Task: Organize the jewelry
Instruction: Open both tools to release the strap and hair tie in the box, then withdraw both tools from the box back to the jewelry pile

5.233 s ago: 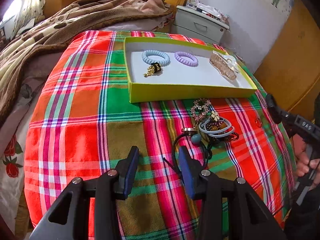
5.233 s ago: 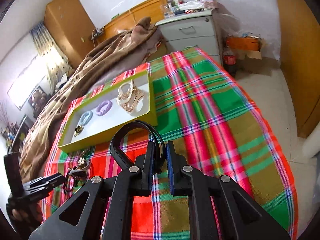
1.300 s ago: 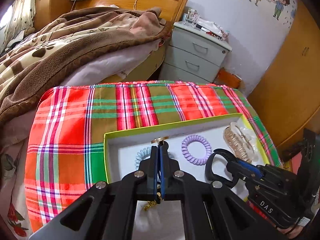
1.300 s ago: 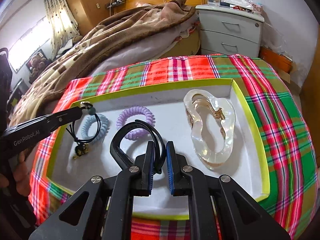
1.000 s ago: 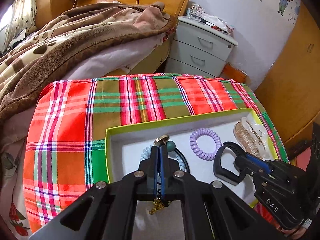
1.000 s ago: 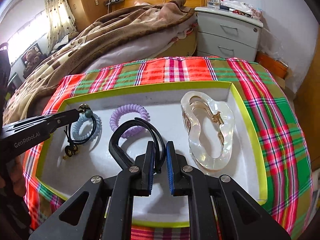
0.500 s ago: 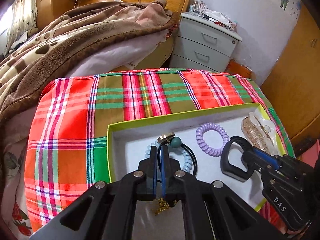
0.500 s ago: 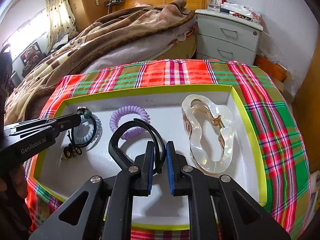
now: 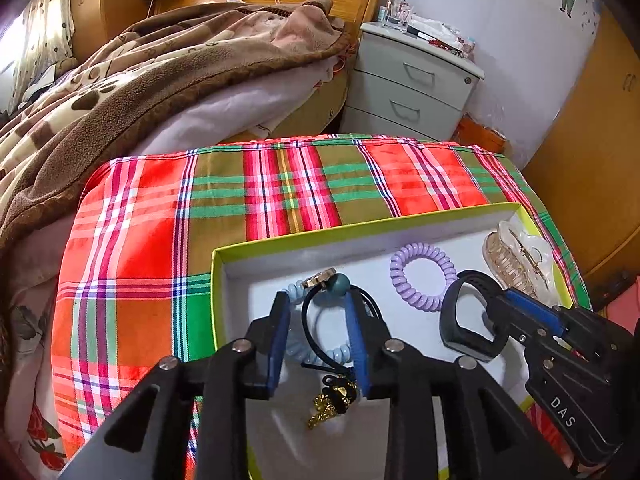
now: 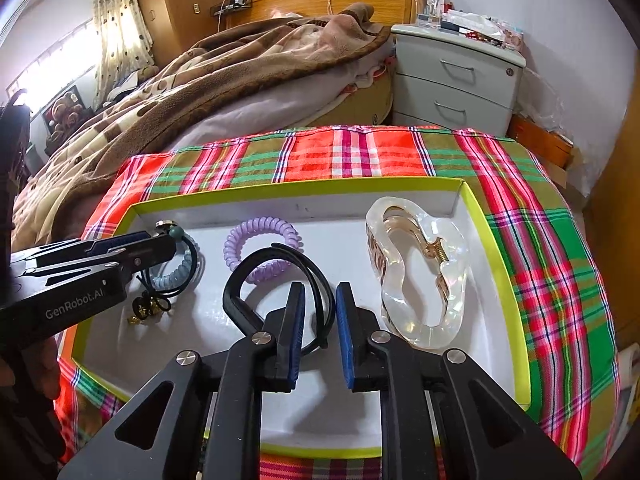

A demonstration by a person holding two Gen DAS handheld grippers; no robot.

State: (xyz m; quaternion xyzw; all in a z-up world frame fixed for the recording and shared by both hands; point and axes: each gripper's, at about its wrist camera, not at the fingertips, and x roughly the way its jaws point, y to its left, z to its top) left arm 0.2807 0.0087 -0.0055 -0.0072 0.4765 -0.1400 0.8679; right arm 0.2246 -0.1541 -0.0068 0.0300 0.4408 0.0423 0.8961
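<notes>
A yellow-green box (image 9: 360,226) with a white floor lies on the plaid cloth. My left gripper (image 9: 318,340) hangs over its left end with jaws opening. The black bead hair tie (image 9: 340,282) lies loose between the pads, on top of a light blue coil tie (image 9: 340,354). A gold charm (image 9: 332,404) rests just below. My right gripper (image 10: 320,332) is over the box's middle, its jaws also opening. A black band (image 10: 276,276) stands between them, leaning on the left pad and clear of the right one.
A purple coil tie (image 10: 260,236) and a clear claw clip (image 10: 420,280) lie in the box (image 10: 304,184). A bed with a brown blanket (image 10: 240,68) and a grey nightstand (image 10: 456,76) stand behind. The plaid cloth (image 10: 560,280) drops off at the right.
The left jaws have spread apart and let go of the black bead tie, which now rests on the blue coil. The right jaws have parted from the black band. Neither hand has shifted.
</notes>
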